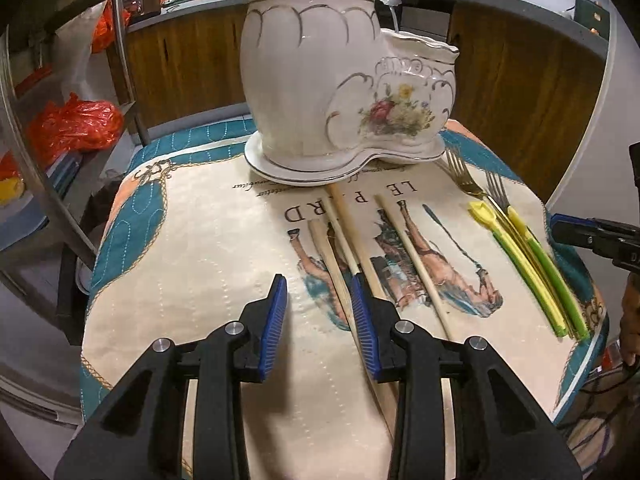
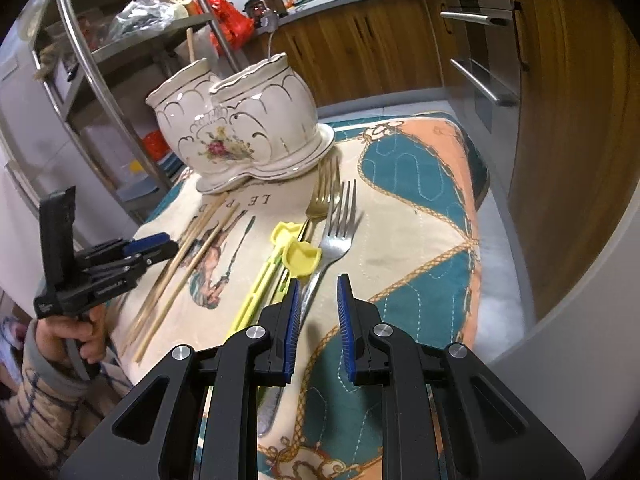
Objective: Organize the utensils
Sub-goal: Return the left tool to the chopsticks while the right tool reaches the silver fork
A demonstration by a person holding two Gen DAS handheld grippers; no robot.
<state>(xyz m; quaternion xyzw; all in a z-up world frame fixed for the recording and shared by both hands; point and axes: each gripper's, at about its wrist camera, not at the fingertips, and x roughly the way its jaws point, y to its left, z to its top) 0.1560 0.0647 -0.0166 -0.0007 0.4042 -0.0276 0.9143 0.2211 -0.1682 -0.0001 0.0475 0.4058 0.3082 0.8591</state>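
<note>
A white double ceramic utensil holder (image 1: 340, 80) with a flower print stands at the far side of the table; it also shows in the right wrist view (image 2: 236, 128). It holds a spoon (image 1: 390, 0) and a wooden stick (image 2: 190, 44). Several wooden chopsticks (image 1: 348, 236) lie on the cloth in front of it. My left gripper (image 1: 318, 292) is open and empty just above their near ends. Two forks (image 2: 332, 220) and yellow-green plastic utensils (image 2: 280, 264) lie to the right. My right gripper (image 2: 318, 296) is open and empty over the silver fork's handle.
A patterned cloth (image 2: 420, 184) covers the small table. A metal rack (image 1: 60, 120) with red bags stands at the left. Wooden kitchen cabinets (image 2: 560, 120) run behind and to the right. The table edges drop off on both sides.
</note>
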